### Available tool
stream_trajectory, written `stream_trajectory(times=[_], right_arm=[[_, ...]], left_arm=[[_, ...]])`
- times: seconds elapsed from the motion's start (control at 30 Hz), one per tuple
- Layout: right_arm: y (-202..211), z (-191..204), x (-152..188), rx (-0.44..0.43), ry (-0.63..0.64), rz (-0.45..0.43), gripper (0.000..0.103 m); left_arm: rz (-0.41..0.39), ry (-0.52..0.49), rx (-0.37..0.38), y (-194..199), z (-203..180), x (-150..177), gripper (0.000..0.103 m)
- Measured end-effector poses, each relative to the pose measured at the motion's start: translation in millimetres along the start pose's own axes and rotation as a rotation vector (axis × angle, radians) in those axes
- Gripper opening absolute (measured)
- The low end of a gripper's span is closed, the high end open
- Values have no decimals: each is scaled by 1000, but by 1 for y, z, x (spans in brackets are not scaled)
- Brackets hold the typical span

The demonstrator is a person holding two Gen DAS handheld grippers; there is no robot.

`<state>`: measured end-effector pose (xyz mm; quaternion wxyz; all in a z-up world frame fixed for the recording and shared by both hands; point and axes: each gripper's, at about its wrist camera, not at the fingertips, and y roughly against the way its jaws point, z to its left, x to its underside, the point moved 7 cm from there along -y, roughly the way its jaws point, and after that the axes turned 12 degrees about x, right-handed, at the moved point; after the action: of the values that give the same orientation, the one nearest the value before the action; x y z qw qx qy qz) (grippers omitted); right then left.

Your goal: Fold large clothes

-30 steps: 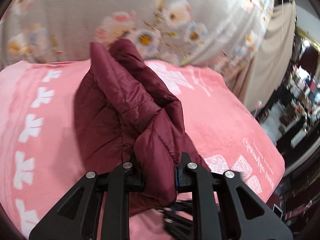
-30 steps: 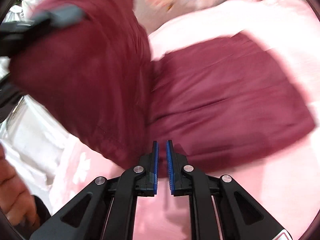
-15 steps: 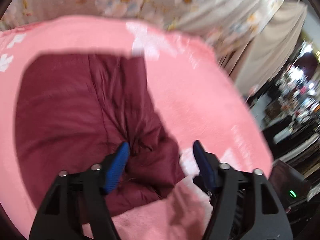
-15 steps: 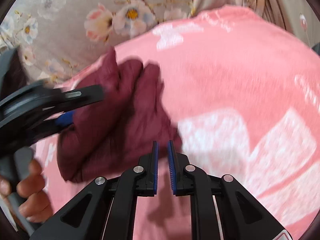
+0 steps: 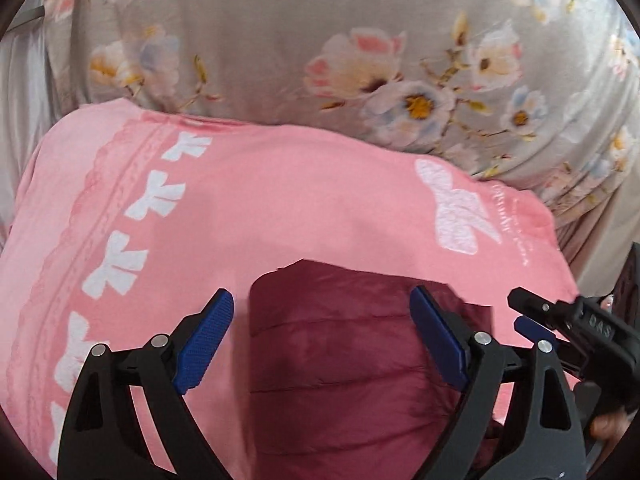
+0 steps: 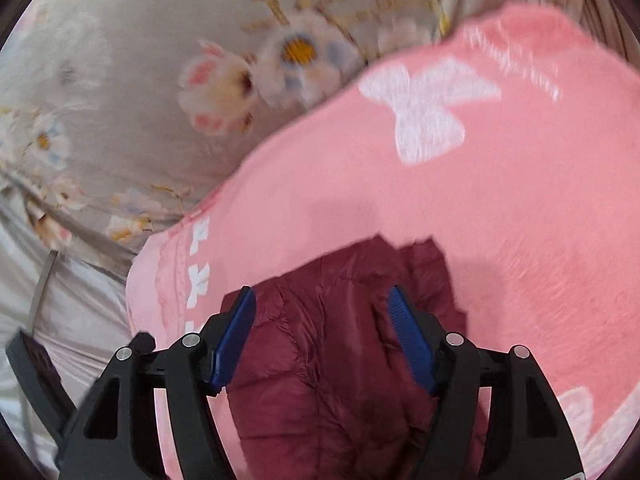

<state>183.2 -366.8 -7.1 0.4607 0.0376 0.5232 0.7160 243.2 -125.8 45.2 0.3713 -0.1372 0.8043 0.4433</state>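
Note:
A dark red quilted jacket (image 5: 344,360) lies folded on a pink blanket (image 5: 280,200). My left gripper (image 5: 324,332) hovers over its far edge, jaws wide and still opening, nothing pressed between the blue pads (image 5: 204,340). In the right wrist view the same jacket (image 6: 328,360) lies below my right gripper (image 6: 324,332), whose jaws are opening too, the pads (image 6: 412,340) clear of the fabric. The right gripper's black finger (image 5: 576,320) shows at the right edge of the left wrist view.
The pink blanket (image 6: 500,208) has white bow prints and lies on a bed. A grey floral sheet (image 5: 360,60) rises behind it. Pale grey bedding (image 6: 72,312) lies to the left. A black part of the left gripper (image 6: 32,376) shows at the lower left.
Both grippers have let go of the jacket and opened wide. The raised fold has dropped flat onto the blanket, and both grippers have pulled back so the jacket sits low in view.

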Motion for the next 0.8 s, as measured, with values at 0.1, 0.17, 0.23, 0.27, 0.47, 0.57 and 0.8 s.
stream_trajectory(times=[0.1,0.17,0.23,0.27,0.47,0.57,0.8], right_arm=[[-33,0,4,56,14,90,68],[-47,-2,10,70,33,137,65],[-59,-5,13,71,52,154,31],[-62,-7,15,46,49,158,8],[-31,-29,9,46,82,-62,3],[-37,-42,9,142,128,-123,2],[-62,-66,12,253,212,-198,3]], left_arm=[[42,21,-17,-22,11,8,87],[73,32,-17,-33,13,16,87],[105,41,-9,-47,15,23,87],[117,44,-3,-53,14,25,87],[161,39,23,-83,3,31,87],[188,35,30,-105,-8,35,87],[186,-37,-30,-142,-27,48,91]])
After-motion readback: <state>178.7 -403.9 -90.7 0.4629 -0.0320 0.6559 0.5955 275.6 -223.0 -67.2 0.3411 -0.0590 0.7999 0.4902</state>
